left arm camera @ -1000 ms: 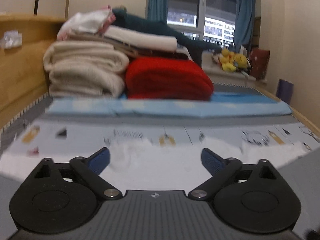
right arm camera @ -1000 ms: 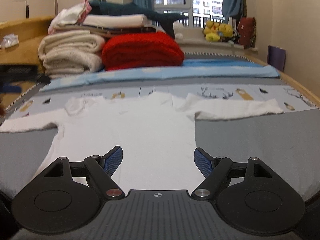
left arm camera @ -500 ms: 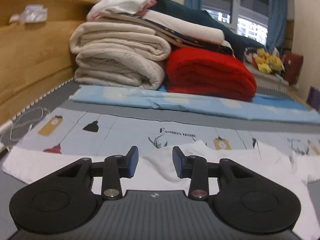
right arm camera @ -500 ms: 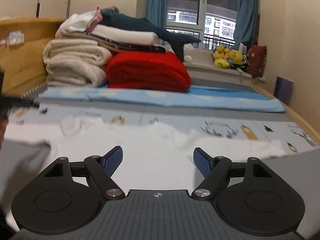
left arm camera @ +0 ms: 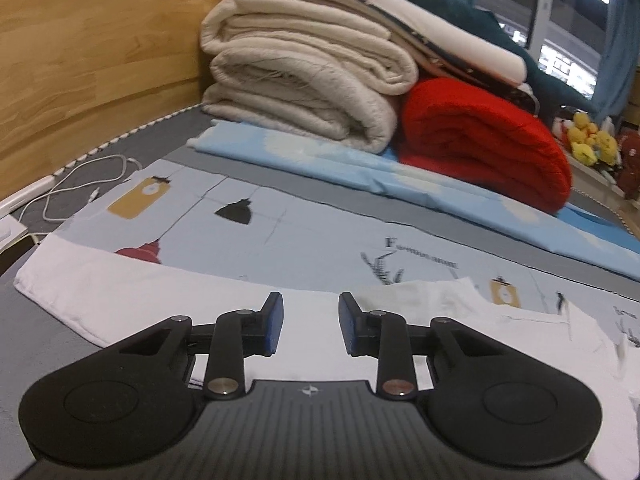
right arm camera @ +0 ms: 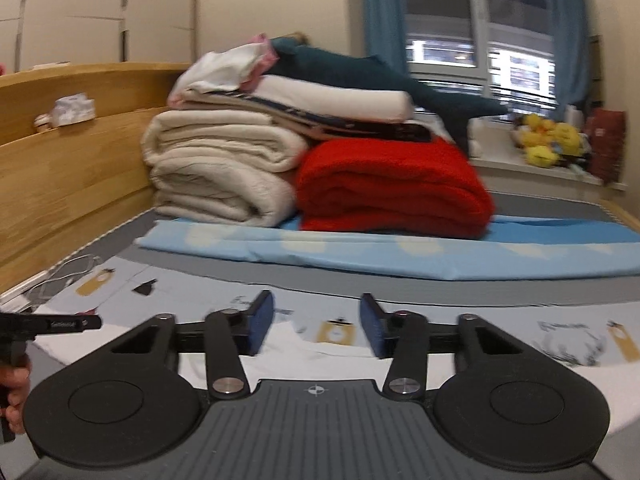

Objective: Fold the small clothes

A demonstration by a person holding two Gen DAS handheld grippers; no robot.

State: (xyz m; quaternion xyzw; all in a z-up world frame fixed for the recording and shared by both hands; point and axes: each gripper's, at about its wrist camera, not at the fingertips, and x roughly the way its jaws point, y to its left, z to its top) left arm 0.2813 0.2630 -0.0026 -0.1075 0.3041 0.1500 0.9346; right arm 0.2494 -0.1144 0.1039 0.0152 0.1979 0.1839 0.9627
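A small white long-sleeved shirt (left arm camera: 120,296) lies flat on the bed, its left sleeve stretched out to the left. My left gripper (left arm camera: 311,322) hovers low over the sleeve and shoulder, jaws partly open with nothing between them. In the right wrist view the shirt (right arm camera: 320,354) shows just behind my right gripper (right arm camera: 317,326), near the collar, jaws partly open and empty. The left gripper's body (right arm camera: 48,324) and the hand holding it show at that view's left edge.
Folded cream blankets (left arm camera: 304,76) and a red blanket (left arm camera: 484,148) are stacked at the back on a light blue sheet (left arm camera: 360,176). A wooden bed wall (left arm camera: 92,64) runs along the left. A white cable (left arm camera: 80,184) lies by it. Yellow plush toys (right arm camera: 548,140) sit on the windowsill.
Both grippers have narrowed from wide open. The left gripper has moved left and forward over the sleeve. The right gripper has moved forward and lower toward the collar.
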